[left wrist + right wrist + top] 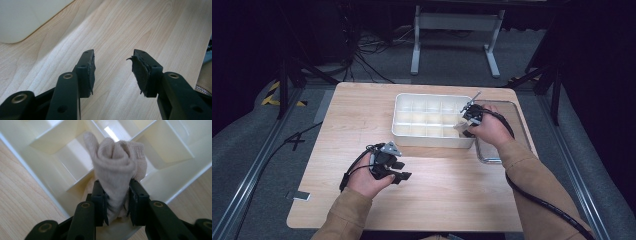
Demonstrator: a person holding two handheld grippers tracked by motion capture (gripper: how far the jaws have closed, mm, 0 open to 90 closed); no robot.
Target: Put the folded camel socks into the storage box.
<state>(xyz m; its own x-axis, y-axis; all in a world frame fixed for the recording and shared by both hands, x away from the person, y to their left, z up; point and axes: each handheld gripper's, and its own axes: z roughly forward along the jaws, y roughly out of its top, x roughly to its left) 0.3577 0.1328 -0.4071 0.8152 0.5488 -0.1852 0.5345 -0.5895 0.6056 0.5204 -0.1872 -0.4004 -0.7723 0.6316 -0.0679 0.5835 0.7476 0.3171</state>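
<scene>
The right tongs (117, 202) are closed on a rolled beige sock (117, 167), with the pads pressing it from both sides so that the roll stands out above the jaws. They hold it over the near right corner of a white divided tray (404, 131), just above one compartment at the corner; in the high view the right tongs (466, 126) and the sock (460, 126) are at the tray's right end. The sock is not yet released, and it is not clear whether its lower end already touches the bottom of the compartment.

The left tongs (113, 72) stand open with nothing between them, and rest low over the bare wooden surface (125, 30), near the front of the tray.

The other compartments look empty, so the work seems to be at its beginning: the sock is brought to its place, and what is probably left is to lower it fully and to open the jaws. A clear flat tray (512, 107) lies beside the divided tray, on its right.
</scene>
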